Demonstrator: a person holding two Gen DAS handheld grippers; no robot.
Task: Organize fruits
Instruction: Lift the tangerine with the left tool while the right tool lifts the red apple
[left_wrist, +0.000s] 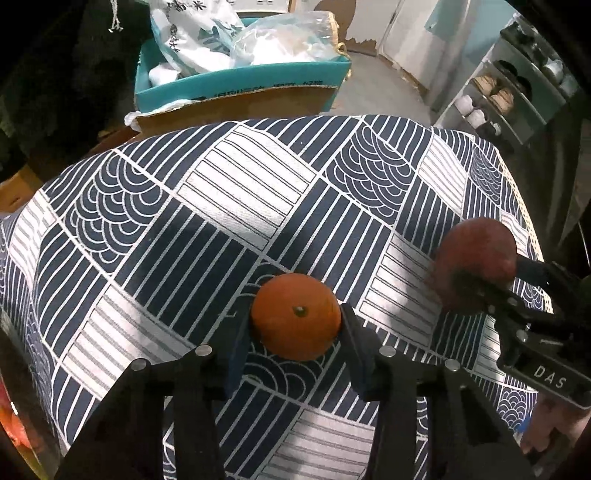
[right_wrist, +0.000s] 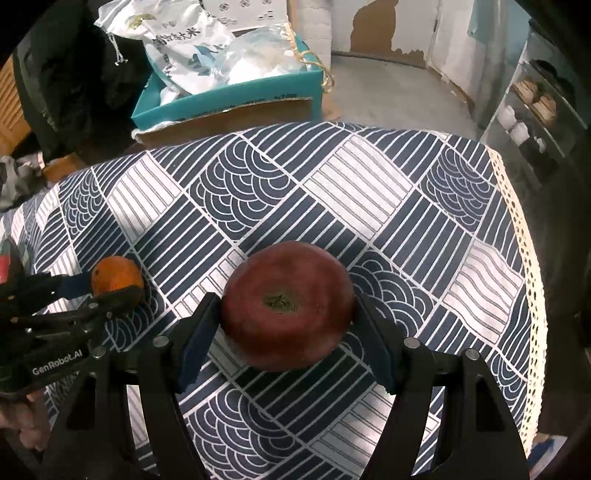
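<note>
On the counter (right_wrist: 369, 184) lies a navy-and-white patterned cloth (left_wrist: 229, 192) with a lace edge on the right. Beyond it I see a teal box (left_wrist: 240, 79) of white bags, a grey floor and a shoe rack (right_wrist: 532, 107). I count two fruits: one orange (left_wrist: 295, 315), one apple (right_wrist: 288, 304). My left tongs (left_wrist: 295, 332) are clamped on the orange, low over the cloth. My right tongs (right_wrist: 288, 325) grip the apple at its sides, stem towards the camera.
</note>
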